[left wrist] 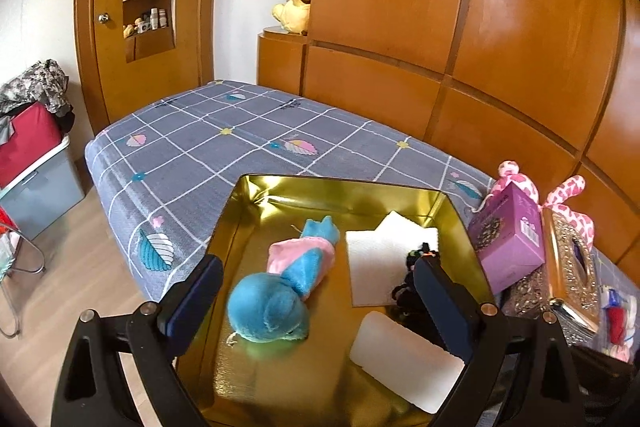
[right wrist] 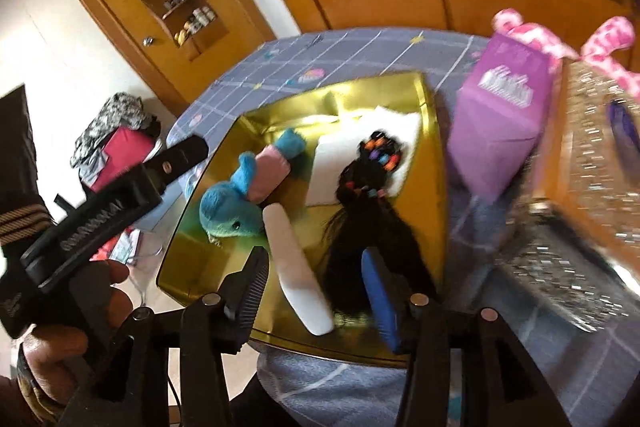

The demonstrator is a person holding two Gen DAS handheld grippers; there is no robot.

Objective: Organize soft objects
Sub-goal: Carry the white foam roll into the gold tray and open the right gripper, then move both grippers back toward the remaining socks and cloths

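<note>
Left gripper (left wrist: pixel 316 291) wide, empty over blue toy (left wrist: pixel 276 301) in gold tray (left wrist: pixel 256 211), frame centre; right gripper (right wrist: pixel 316 287) wide around white block (right wrist: pixel 298 267).

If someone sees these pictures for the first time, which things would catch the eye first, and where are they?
First comes the shiny gold tray on the grey checked bed, with a blue and pink plush toy lying in its middle. Beside the toy, also in the tray, lie white foam pieces and a black hair bundle with coloured ties. A purple box stands just right of the tray.
</note>
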